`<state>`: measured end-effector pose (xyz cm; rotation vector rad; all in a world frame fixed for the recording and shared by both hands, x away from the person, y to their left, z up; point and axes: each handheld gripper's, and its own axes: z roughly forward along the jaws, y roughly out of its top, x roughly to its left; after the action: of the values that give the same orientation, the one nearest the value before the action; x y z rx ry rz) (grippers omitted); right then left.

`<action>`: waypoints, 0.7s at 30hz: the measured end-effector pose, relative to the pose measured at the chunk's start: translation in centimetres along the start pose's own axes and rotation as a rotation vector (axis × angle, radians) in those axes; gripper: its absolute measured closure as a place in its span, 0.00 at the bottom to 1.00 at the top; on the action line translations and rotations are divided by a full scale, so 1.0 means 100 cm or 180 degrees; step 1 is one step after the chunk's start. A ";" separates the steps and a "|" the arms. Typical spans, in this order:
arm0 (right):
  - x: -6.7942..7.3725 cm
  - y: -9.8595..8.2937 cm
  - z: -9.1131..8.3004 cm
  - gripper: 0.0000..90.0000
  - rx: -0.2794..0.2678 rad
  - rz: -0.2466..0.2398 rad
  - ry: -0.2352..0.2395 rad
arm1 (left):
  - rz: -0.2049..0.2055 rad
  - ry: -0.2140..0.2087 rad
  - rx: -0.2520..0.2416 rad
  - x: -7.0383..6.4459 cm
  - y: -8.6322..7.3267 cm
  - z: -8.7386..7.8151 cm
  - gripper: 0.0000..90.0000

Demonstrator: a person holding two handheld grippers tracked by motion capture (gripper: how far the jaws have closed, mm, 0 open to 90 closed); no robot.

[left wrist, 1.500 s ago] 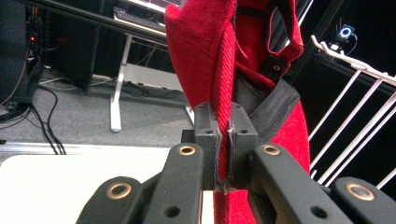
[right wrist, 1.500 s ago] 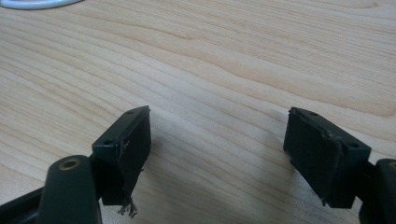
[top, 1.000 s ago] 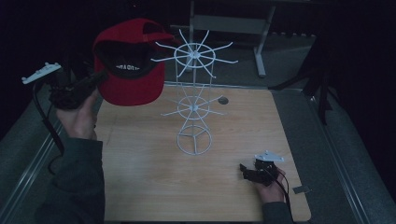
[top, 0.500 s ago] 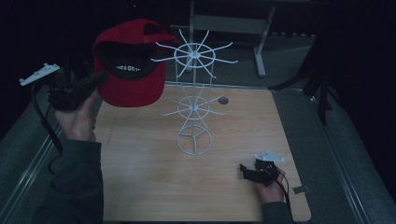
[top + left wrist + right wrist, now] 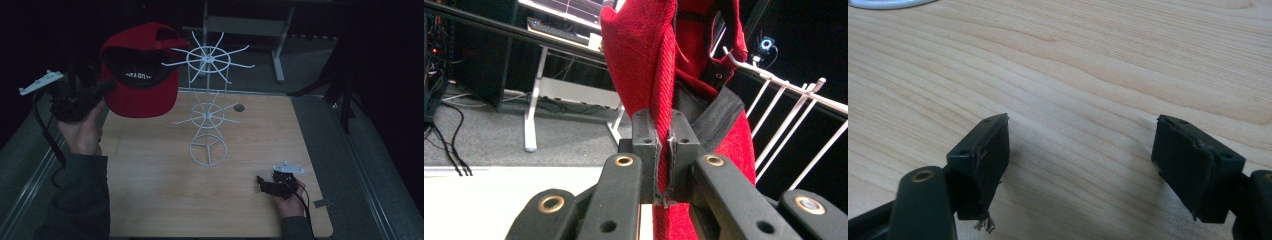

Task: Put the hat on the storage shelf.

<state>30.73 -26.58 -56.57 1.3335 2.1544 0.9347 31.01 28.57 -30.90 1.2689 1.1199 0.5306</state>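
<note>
- The left tool (image 5: 102, 89) is raised above the table's left edge in the high view, its two jaws pressed together on the brim of a red cap (image 5: 142, 75).
- In the left gripper view the red cap (image 5: 649, 65) runs edge-on between the jaws, the red fabric pinched flat between the two black pads (image 5: 648, 145), with the cap's black inner band hanging just to the right.
- The cap is held in the air with its dark underside facing the camera; a small label with pale lettering shows inside, too small to read.
- The cap's right edge is touching or just beside the upper arms of a white wire rack (image 5: 207, 100); which of the two cannot be told.
- The rack stands upright on the wooden table (image 5: 150, 190), with a ring base, a small tier of spokes midway and a wider tier on top.
- White rack arms (image 5: 794, 115) show at the right of the left gripper view, close beside the cap.
- The right tool (image 5: 261, 183) sits low at the table's near right corner, well apart from the rack.
- In the right gripper view the right tool (image 5: 1080, 165) has its jaws wide apart with nothing between them, bare wood grain beneath.
</note>
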 end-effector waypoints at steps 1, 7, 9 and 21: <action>0.000 0.000 0.000 0.26 0.0000 0.0000 0.0000 | 0.0006 -0.0005 0.0007 0.000 0.000 0.000 0.96; 0.000 0.000 0.000 0.26 0.0001 -0.0011 0.0001 | 0.0021 -0.0019 0.0046 -0.003 -0.003 -0.002 0.96; 0.000 0.000 0.000 0.26 0.0002 -0.0010 0.0002 | 0.0033 -0.0019 0.0063 -0.003 -0.004 -0.003 0.96; 0.000 0.000 0.000 0.26 0.0000 -0.0008 0.0001 | 0.0126 -0.0010 0.0233 -0.007 -0.015 -0.001 0.96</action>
<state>30.74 -26.60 -56.57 1.3303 2.1559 0.9339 30.25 27.61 -31.98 1.3571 1.1223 0.5209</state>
